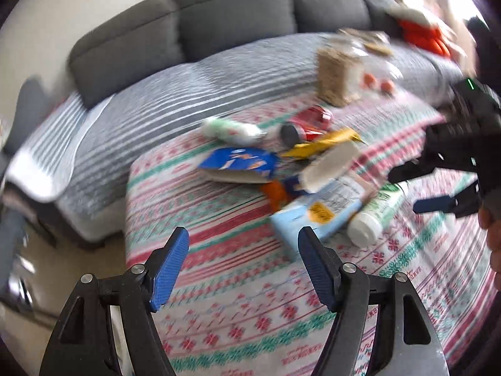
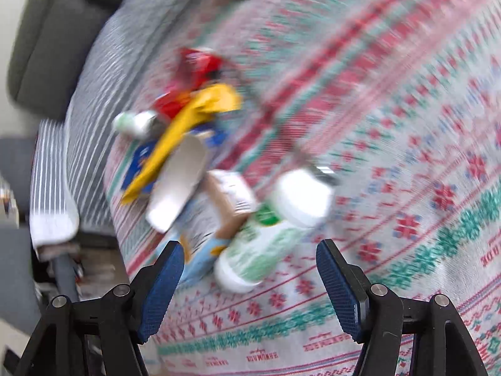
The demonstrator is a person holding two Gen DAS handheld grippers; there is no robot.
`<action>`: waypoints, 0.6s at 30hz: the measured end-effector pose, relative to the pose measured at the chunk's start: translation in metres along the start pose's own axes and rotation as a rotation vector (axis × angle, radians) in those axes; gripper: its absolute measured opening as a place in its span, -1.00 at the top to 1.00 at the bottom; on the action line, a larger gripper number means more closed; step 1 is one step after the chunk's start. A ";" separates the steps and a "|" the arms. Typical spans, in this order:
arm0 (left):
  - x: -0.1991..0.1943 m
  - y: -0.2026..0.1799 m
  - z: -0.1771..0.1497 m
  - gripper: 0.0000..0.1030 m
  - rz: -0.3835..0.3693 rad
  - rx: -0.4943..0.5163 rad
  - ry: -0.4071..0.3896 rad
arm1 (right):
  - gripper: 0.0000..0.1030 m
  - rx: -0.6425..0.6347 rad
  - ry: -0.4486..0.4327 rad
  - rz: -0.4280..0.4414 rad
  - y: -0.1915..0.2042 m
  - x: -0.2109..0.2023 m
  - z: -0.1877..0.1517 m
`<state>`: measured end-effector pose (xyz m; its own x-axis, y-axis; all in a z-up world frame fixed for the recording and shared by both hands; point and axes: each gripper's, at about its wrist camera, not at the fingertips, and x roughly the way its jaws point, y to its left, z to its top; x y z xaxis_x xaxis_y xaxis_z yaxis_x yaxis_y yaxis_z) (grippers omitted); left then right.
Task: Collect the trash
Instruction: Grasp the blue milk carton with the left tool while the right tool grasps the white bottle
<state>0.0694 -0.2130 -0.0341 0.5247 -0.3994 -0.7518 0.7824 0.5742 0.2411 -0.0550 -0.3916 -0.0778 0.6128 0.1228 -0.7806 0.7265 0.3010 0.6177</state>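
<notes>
A pile of trash lies on a patterned red, green and white cloth [image 1: 238,297]: a white and green tube [image 1: 379,210] [image 2: 260,244], a light blue carton [image 1: 310,216], a blue packet [image 1: 241,163], a yellow wrapper [image 1: 322,144] [image 2: 191,122], a red can [image 1: 310,122] [image 2: 197,69] and a white cup [image 2: 178,181]. My left gripper [image 1: 244,266] is open and empty, just short of the blue carton. My right gripper [image 2: 250,285] is open and empty, with the tube's cap end between its fingers' line; it also shows in the left wrist view [image 1: 419,188].
A grey sofa [image 1: 194,28] with a striped cover [image 1: 162,100] stands behind the cloth. A tan woven bag [image 1: 338,75] and orange items [image 1: 426,37] lie at the back right. The floor drops off left of the cloth. Both views are motion-blurred.
</notes>
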 end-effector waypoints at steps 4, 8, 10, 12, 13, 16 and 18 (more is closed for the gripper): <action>0.023 -0.023 0.008 -0.45 -0.134 0.096 0.098 | -0.45 -0.003 0.017 0.023 0.000 0.005 0.003; 0.049 -0.033 0.012 -0.45 -0.216 0.142 0.191 | -0.45 0.014 0.038 0.032 -0.003 0.007 0.001; 0.057 -0.038 0.015 -0.45 -0.213 0.180 0.200 | -0.45 0.008 0.052 0.035 -0.002 0.011 0.000; 0.063 -0.045 0.020 -0.45 -0.208 0.211 0.210 | -0.45 0.010 0.051 0.030 -0.004 0.011 0.002; 0.066 -0.045 0.022 -0.45 -0.205 0.218 0.212 | -0.45 0.013 0.047 0.031 -0.003 0.014 0.001; 0.077 -0.045 0.027 -0.45 -0.193 0.238 0.216 | -0.45 0.023 0.048 0.039 -0.009 0.010 0.007; 0.081 -0.045 0.030 -0.45 -0.210 0.222 0.226 | -0.45 0.015 0.034 0.036 -0.011 0.009 0.009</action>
<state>0.0869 -0.2928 -0.0877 0.2778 -0.3100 -0.9092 0.9316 0.3177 0.1763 -0.0551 -0.4019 -0.0905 0.6281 0.1656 -0.7603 0.7088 0.2814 0.6469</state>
